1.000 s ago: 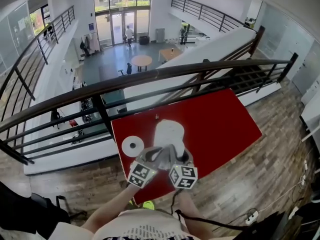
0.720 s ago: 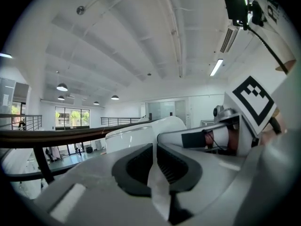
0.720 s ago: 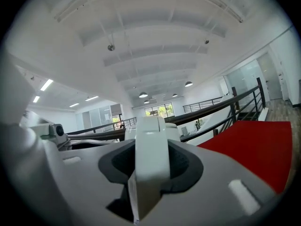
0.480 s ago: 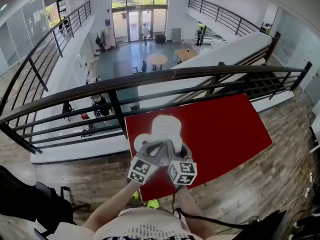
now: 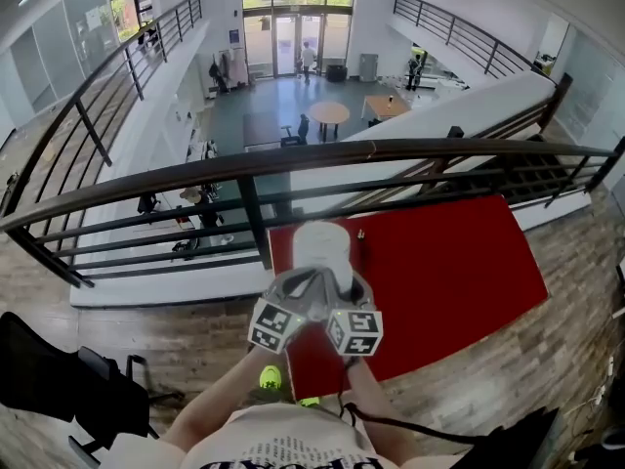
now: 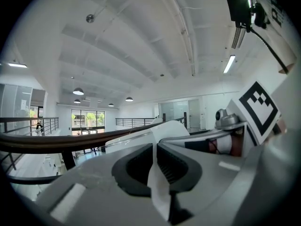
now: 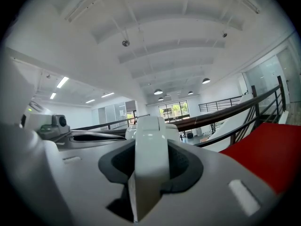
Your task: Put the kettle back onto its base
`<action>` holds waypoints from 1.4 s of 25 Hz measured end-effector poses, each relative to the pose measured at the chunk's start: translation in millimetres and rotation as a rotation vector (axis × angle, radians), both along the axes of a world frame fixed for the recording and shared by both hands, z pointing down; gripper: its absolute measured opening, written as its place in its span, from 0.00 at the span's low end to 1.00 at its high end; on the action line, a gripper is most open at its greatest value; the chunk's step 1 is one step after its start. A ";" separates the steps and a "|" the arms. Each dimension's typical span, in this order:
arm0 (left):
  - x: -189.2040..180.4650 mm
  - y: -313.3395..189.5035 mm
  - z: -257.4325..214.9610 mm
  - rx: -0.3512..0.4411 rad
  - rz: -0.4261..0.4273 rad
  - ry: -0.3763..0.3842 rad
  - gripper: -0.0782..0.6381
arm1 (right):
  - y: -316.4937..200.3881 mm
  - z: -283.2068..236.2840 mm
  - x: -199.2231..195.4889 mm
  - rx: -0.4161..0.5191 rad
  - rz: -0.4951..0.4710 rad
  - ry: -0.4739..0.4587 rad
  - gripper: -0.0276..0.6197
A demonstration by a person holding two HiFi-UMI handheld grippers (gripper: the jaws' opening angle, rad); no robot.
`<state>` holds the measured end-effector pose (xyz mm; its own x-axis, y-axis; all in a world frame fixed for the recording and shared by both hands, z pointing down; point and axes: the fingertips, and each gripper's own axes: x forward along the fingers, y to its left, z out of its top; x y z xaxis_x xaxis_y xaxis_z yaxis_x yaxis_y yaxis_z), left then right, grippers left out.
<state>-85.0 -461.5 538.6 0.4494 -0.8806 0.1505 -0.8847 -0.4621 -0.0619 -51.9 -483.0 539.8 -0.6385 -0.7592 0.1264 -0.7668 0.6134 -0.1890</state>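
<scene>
Head view is showing the left gripper (image 5: 301,286) pinching a thin white edge of the kettle (image 5: 322,245), its jaws nearly meeting on it. The kettle is staying upright over the left end of the red table (image 5: 449,262), just inside the railing (image 5: 146,189). The right gripper (image 5: 340,286) is clamping the kettle's broad white handle (image 7: 151,145), jaws partly spread around it.

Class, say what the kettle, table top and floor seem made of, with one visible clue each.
The kettle looks like smooth white plastic: soft sheen, moulded handle. The table top is uniform flat red, perhaps laminate or paint. The floor shows plank seams and grain: wood or wood-look.
</scene>
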 end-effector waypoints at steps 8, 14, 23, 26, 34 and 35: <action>-42.9 -19.1 3.7 -0.020 -0.028 0.026 0.15 | -25.8 1.8 -34.3 0.009 -0.014 0.041 0.26; -63.1 -34.4 8.1 -0.039 -0.039 0.051 0.15 | -41.7 7.2 -45.9 0.004 0.004 0.056 0.26; -76.2 -47.1 18.2 -0.059 -0.035 0.060 0.15 | -53.0 18.0 -66.3 -0.011 -0.006 0.045 0.25; -77.1 -50.7 23.1 -0.069 -0.030 0.063 0.15 | -55.8 23.7 -72.9 -0.014 -0.017 0.041 0.25; -79.0 -54.2 32.1 -0.088 -0.013 0.062 0.15 | -56.2 37.1 -69.6 -0.016 -0.029 0.023 0.25; -77.9 -54.3 32.5 -0.089 -0.010 0.063 0.15 | -55.8 37.0 -68.4 -0.010 -0.033 0.020 0.25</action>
